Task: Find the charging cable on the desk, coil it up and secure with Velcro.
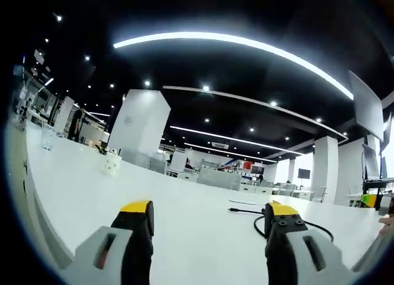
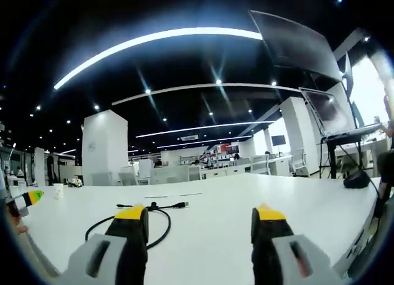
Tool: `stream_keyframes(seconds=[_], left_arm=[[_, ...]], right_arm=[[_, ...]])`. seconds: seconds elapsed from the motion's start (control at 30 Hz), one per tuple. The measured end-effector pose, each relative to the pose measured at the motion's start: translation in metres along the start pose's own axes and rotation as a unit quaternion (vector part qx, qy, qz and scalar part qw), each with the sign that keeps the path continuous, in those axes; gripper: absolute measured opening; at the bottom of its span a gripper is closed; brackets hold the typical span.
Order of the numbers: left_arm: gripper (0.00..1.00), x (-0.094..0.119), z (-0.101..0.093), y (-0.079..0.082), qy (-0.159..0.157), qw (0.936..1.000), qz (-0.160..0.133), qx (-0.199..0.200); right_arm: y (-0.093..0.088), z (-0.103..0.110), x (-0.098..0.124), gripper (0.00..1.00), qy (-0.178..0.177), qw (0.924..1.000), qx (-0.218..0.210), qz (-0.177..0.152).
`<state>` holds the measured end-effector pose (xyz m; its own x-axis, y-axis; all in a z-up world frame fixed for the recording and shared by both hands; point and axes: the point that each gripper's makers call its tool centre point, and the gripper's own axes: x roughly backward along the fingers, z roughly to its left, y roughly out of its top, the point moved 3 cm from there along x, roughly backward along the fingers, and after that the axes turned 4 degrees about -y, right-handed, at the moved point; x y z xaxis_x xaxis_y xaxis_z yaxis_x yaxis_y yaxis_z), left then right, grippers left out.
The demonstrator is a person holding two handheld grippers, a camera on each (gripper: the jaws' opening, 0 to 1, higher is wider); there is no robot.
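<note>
A black charging cable [image 2: 161, 224] lies loosely looped on the white desk [image 2: 215, 236], its plug ends [image 2: 166, 205] pointing right. My right gripper [image 2: 198, 214] hovers low over the desk, open and holding nothing, with the loop just beyond its left jaw. In the left gripper view the same cable [image 1: 246, 211] curls behind the right jaw of my left gripper [image 1: 209, 210], which is also open and holds nothing. A thin flat strip [image 1: 237, 202] lies past the cable; I cannot tell what it is. The left gripper's yellow tip [image 2: 28, 197] shows at the left edge of the right gripper view.
A white cup [image 1: 112, 164] and a clear glass [image 1: 48, 138] stand far left on the desk [image 1: 184, 229]. Monitors on a stand [image 2: 337, 134] rise to the right, with a dark object [image 2: 357, 179] at the desk's edge. Office pillars and desks fill the background.
</note>
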<state>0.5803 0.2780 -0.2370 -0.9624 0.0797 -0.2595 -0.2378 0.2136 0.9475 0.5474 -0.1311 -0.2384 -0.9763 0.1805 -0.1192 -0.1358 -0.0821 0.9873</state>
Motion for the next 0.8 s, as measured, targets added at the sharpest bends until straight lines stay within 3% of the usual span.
stream_keyframes(seconds=[0.43, 0.8], left_arm=[[0.74, 0.000, -0.002, 0.000, 0.000, 1.0000, 0.002, -0.005], [0.77, 0.005, -0.004, 0.009, -0.002, 0.9999, -0.011, -0.004]], right_arm=[[-0.002, -0.004, 0.004, 0.67, 0.000, 1.0000, -0.001, 0.005], [-0.004, -0.005, 0.005, 0.67, 0.000, 1.0000, -0.007, 0.006]])
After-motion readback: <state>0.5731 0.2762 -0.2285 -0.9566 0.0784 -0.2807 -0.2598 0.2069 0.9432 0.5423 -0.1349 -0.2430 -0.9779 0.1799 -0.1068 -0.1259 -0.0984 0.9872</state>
